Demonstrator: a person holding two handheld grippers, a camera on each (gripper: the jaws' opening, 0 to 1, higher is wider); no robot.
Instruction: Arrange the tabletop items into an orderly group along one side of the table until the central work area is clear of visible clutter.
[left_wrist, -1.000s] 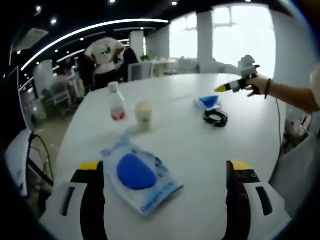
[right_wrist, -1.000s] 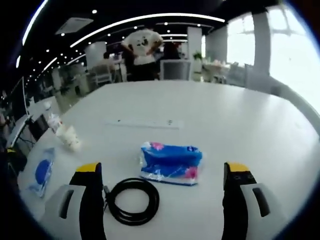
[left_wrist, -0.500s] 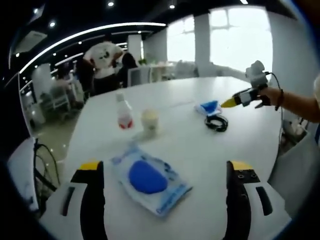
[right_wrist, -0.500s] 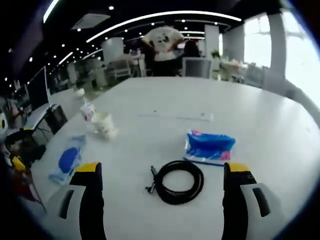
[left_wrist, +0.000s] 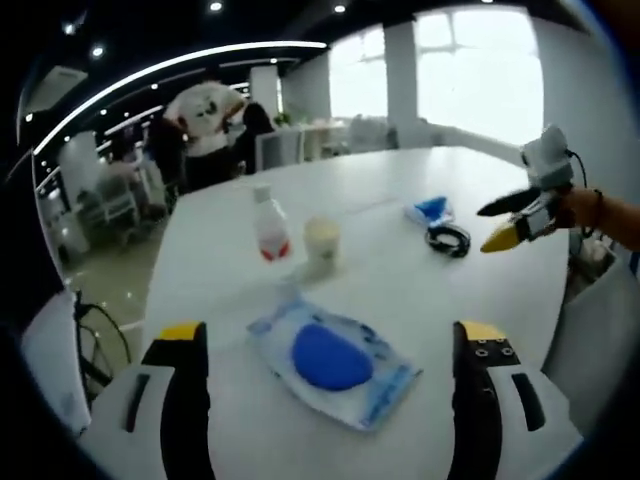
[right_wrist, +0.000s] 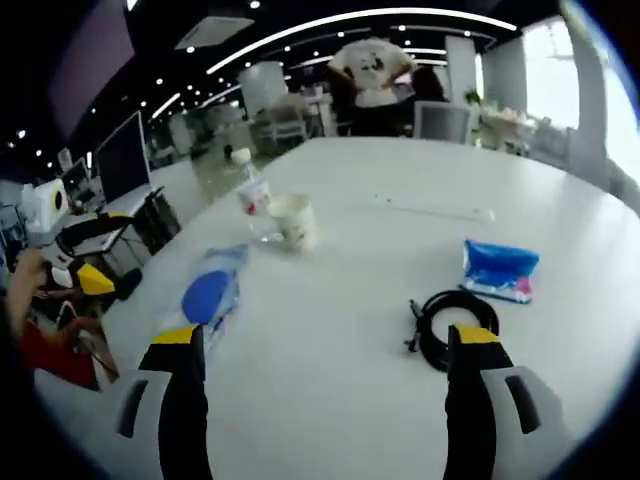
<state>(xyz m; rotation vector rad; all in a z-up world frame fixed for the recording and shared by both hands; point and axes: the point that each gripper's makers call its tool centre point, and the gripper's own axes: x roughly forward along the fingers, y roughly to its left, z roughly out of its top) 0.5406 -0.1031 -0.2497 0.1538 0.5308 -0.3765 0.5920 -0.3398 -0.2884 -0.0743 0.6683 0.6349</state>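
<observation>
White laminate covers the bench (left_wrist: 400, 290), and the clutter on it lies scattered, not yet grouped along any side. A flat clear packet with a blue pad inside (left_wrist: 333, 360) lies nearest the left gripper (left_wrist: 330, 345), directly between its released, widely parted jaws and a little ahead of the tips; nothing is grasped. Beyond it stand a small bottle with a red label (left_wrist: 269, 225) and a paper cup (left_wrist: 321, 243) just beside each other, upright, probably left where someone last drank. Farther off lie a coiled black cable (left_wrist: 449, 238) and a blue tissue pack (left_wrist: 429, 209), near one another.

From the right gripper view, the right gripper (right_wrist: 322, 345) hangs over the bench with its jaws spread apart and empty. The coil (right_wrist: 450, 322) lies just ahead of its right jaw, partly behind the tip, the tissue pack (right_wrist: 498, 269) a little beyond. The packet (right_wrist: 208, 297) sits ahead of its left jaw, the cup (right_wrist: 292, 222) and bottle (right_wrist: 250, 200) farther on. Judging by alignment, each hand seems lined up on its nearest item: left on the packet, right on the coil.
</observation>
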